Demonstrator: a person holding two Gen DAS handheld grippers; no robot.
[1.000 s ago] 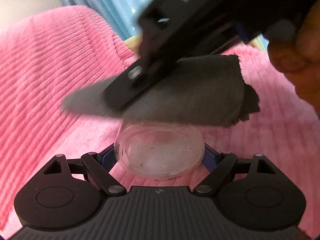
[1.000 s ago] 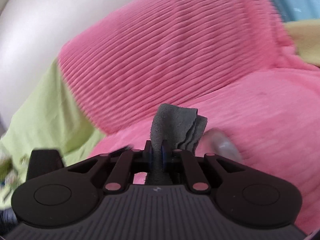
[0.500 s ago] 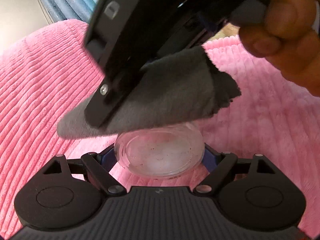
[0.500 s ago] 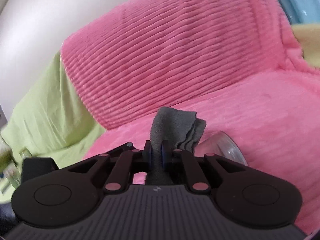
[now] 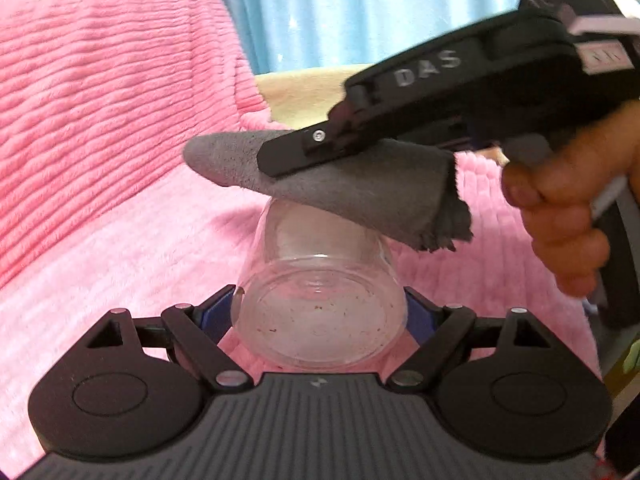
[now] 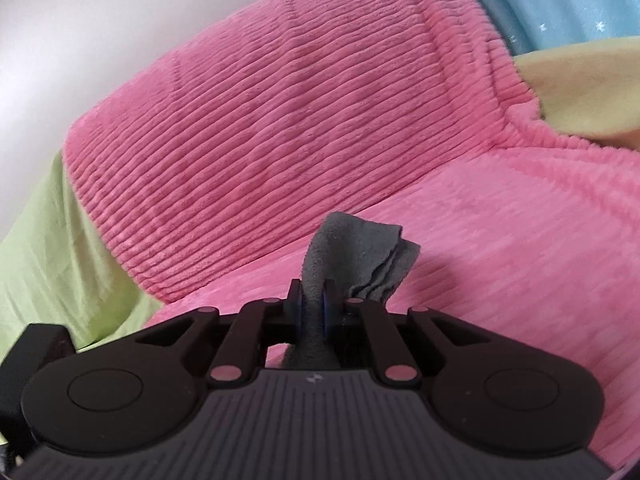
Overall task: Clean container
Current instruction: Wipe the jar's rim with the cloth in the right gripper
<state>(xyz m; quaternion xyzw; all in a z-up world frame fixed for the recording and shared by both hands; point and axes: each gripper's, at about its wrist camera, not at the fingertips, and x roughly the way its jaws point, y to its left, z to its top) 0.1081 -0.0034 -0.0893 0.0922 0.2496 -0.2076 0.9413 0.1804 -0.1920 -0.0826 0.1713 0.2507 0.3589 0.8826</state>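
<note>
While the left tongs (image 5: 320, 312) clamp the clear plastic container (image 5: 320, 304), a grey cloth (image 5: 360, 184) rests across its far end.

Pinched tight in the right tongs (image 6: 314, 312), the cloth has lifted from covering the container's upper side half a second ago to lying at its twelve o'clock end. The left jaws have just eased open slightly, though their blue pads still press the container. Brown specks remain inside, so cleaning looks unfinished above the pink blanket (image 5: 120, 120).
</note>
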